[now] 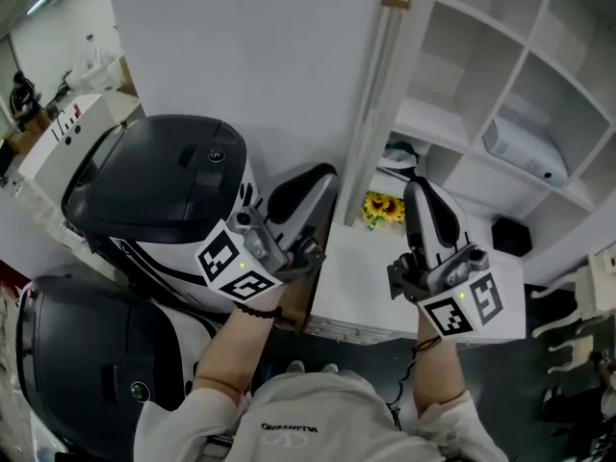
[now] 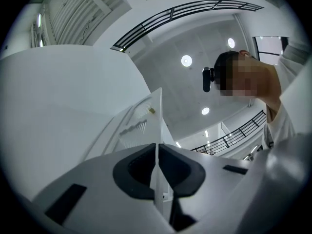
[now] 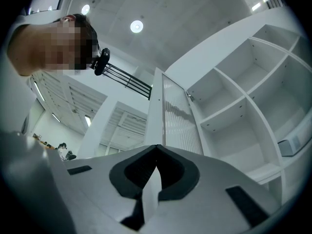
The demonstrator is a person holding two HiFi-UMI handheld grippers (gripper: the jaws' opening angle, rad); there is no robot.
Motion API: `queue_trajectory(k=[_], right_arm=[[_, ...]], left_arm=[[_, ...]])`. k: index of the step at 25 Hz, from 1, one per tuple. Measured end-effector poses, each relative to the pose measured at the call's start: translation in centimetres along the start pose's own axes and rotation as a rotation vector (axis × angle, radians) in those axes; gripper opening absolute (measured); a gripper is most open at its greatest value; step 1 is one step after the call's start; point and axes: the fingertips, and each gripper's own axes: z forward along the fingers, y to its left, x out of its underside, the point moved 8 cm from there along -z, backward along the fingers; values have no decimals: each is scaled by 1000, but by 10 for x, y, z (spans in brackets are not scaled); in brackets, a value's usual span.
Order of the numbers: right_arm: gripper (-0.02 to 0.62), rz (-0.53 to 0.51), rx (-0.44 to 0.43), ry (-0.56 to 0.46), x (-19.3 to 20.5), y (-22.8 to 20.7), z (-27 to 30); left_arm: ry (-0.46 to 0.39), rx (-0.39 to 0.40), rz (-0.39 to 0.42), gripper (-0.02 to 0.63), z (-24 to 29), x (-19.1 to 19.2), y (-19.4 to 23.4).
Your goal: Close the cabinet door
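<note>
The person's forearms (image 1: 236,349) carry the left gripper (image 1: 315,186) and right gripper (image 1: 421,189), both clenched and empty. The white cabinet door with ribbed glass panel (image 1: 371,114) stands open, edge-on, ahead between their tips. Judged rigid, light and hinge-guided: push its frame, not the possibly fragile glazing.

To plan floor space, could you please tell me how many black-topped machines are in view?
2. One black-topped machine stands left of the white cabinet; the second is at lower left, nearer the person. More may be out of frame.
</note>
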Motion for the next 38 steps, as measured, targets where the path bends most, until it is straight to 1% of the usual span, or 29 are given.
queue_trajectory(k=[6,9,15,21,24,29,34,38], right_arm=[[11,-2,-51,-14,-11,-9,20],[11,3,-60,-36,-16,-13,29],[11,-11,-116,-61,-28,-12,47],[11,-17,-154,-75,-35,-8,58],[11,-19,-154,-79,-37,-9,58],[11,1,-145,-93,-47,-25,61],[11,3,-146,-95,-48,-25,61],[11,-10,-144,-98,-47,-21,59]], left_arm=[[-50,29,37,38,30,-14,17],[-62,42,51,51,41,-19,24],[-114,109,-10,92,64,-31,35],[-138,191,-21,107,91,-52,41],[-141,234,-33,117,104,-62,43],[-150,285,-90,137,135,-73,57],[-145,325,-75,138,150,-83,51],[-140,332,-73,138,155,-87,48]])
